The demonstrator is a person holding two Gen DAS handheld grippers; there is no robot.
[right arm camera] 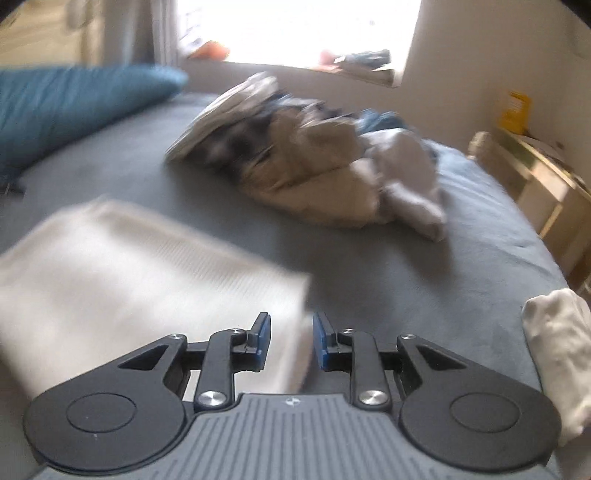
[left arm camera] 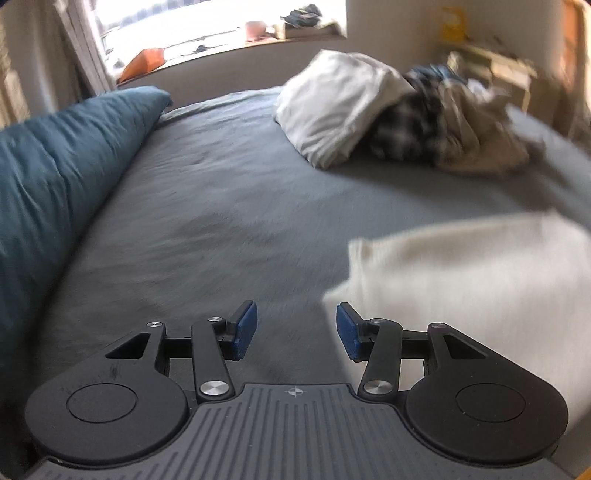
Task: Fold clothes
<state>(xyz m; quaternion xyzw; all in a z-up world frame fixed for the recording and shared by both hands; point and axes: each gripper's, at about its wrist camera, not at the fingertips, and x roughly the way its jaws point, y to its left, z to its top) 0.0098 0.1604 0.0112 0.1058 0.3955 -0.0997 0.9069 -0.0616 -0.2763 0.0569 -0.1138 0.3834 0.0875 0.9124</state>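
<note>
Both views motion-blurred, so detail is limited.

Our left gripper point(left arm camera: 296, 330): blue-padded fingers point(left arm camera: 243, 330) spread wide, nothing between them, over the grey bed sheet point(left arm camera: 207, 221). The cream ribbed folded garment point(left arm camera: 472, 280) lies flat on the bed just to the right of the right-hand finger; that finger overlaps its left edge in the frame, contact can't be confirmed.

Our right gripper point(right arm camera: 291, 341): fingers parted by a narrower gap, released, gripping nothing. The same cream garment point(right arm camera: 147, 280) sits to the left here; its right edge runs in line with the gap between the fingers, under or ahead of them, we can't tell which.

Further up the bed: an untidy pile of unfolded clothes point(right arm camera: 314, 166) in beige, dark plaid and grey fabric, well apart from the folded piece. In the left view a white pillow point(left arm camera: 336, 107) leans against the left side of that pile. Teal duvet point(left arm camera: 62, 162) bunched along the left edge of the bed.

A white crumpled cloth point(right arm camera: 557, 354) at the right edge of the right view, beside the gripper body. Wooden shelf unit point(right arm camera: 535, 184) right of the bed, bright window point(right arm camera: 295, 29) behind.
</note>
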